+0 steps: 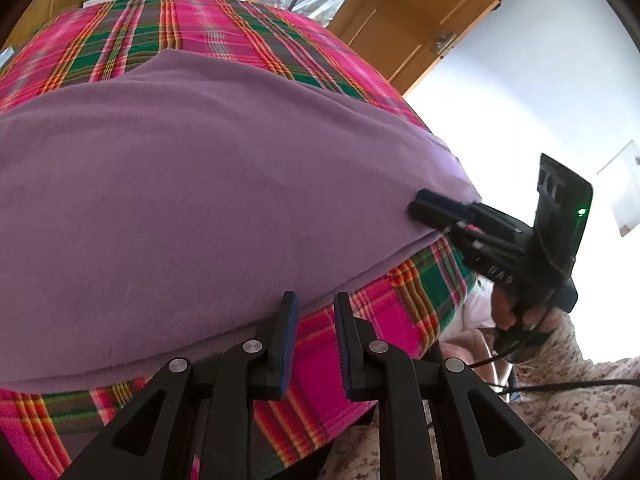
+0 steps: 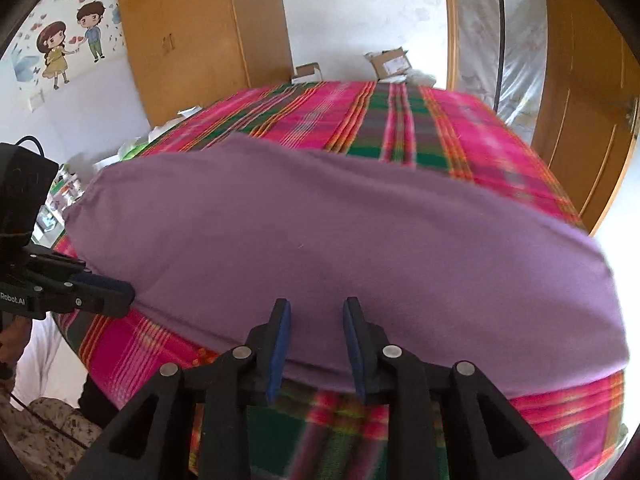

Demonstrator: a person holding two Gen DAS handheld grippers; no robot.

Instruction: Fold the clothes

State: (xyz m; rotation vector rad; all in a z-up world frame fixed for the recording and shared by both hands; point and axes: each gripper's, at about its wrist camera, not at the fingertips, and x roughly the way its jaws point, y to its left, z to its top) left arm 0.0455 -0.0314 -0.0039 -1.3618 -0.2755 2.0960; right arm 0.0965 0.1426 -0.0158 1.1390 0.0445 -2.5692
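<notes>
Readable text: one brand mark, one doubtful number

"Robot.AI", cut off at the frame edge, is printed in white on the left gripper [image 2: 108, 290] body; the wardrobe [image 2: 188, 40] behind the bed bears dark marks, possibly "31".

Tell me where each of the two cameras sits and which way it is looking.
Left wrist: on the left gripper, looking down over the purple garment on the plaid cloth; shows its own fingers, the right gripper and a hand holding it.
Right wrist: on the right gripper, facing the same garment from its near edge; shows its own fingers and the left gripper.
Shared: garment, plaid cloth, wooden door, cardboard boxes.
</notes>
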